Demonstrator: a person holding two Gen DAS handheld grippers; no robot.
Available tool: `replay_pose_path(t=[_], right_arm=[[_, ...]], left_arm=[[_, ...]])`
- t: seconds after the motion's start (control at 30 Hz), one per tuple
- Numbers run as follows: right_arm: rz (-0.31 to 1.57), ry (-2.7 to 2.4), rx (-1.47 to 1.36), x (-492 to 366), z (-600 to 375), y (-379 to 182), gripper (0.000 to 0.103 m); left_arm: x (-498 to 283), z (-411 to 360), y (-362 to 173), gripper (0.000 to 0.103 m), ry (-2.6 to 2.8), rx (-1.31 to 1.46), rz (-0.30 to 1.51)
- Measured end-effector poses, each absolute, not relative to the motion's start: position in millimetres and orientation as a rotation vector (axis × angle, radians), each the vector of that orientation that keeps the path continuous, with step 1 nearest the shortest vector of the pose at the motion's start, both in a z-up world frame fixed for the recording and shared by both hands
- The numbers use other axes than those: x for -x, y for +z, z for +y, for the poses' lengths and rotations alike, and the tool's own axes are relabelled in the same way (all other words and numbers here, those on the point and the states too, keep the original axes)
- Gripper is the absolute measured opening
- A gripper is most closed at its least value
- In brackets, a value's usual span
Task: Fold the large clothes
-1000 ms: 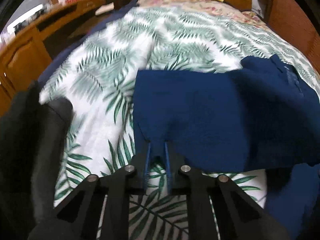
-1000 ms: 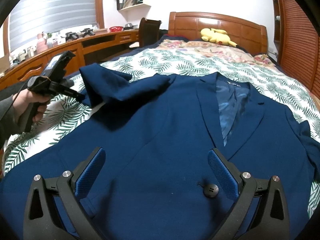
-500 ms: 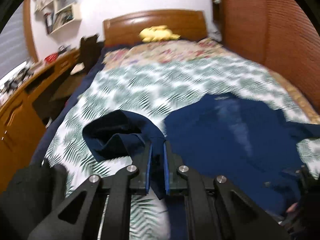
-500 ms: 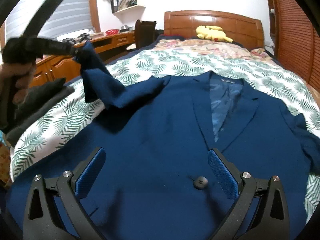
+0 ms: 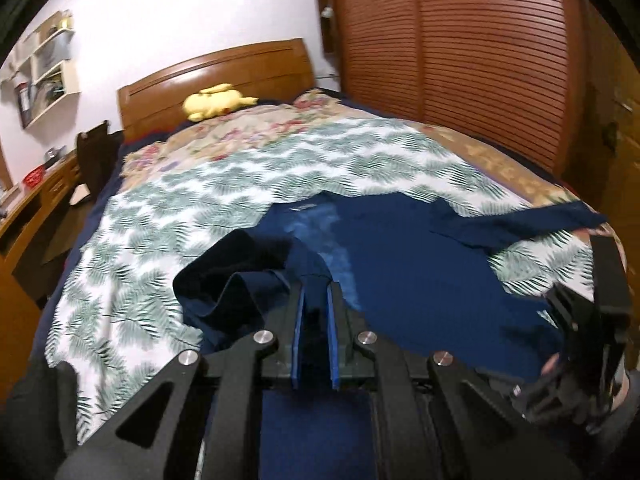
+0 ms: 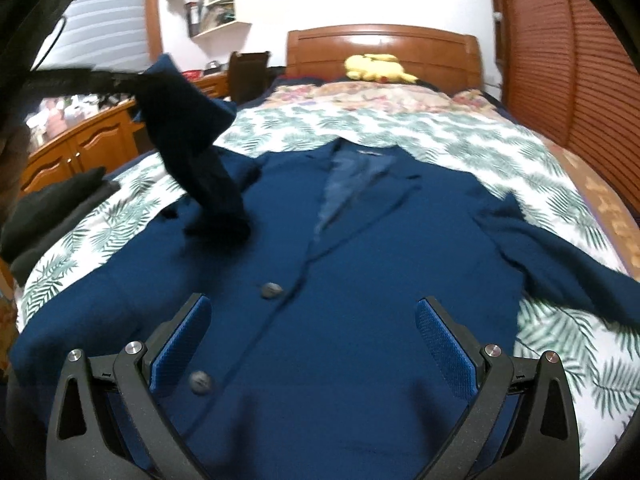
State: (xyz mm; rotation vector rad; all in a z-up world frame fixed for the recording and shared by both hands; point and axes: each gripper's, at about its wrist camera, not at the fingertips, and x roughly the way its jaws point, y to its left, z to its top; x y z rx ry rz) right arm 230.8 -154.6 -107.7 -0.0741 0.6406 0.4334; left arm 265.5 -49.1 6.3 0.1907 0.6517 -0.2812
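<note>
The left gripper (image 5: 314, 300) pinches the navy blazer's sleeve (image 6: 192, 136), lifted at upper left. The right gripper (image 6: 312, 344) hangs spread over the blazer (image 6: 360, 264).

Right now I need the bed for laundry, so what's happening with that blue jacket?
Someone is folding a navy blazer spread face up on the leaf-print bedspread. The left tool is shut on the blazer's sleeve, holding it lifted above the jacket's chest. The right tool is open and holds nothing, hovering over the buttoned lower front. The other sleeve lies stretched out to the side, not yet folded. A yellow plush toy sits by the headboard.
</note>
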Motion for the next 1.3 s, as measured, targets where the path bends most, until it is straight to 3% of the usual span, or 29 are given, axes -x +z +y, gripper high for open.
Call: replay_pose_path(t=[0.17,0.43,0.77,1.3], right_arm=[[0.647,0.379,0.051,-224,-181,-105,0.103],[0.663,0.331,0.040,-216,-200,-104,0.103],[0.651,0.338,0.029,-222,-187,-95,0.103],[0.756,0.537,0.145,-244,-91,-132,0.101]], left_arm=[[-251,-77,-4,0.007,-0.314,-0.209,0.664],[-216,-95,-15,0.016,-0.383,-0.201,0.698],[-179,-61,-36,0.035,-0.349,-0.151,0.720],[-148,24,-99,0.036,-0.139,-0.047,0.774]])
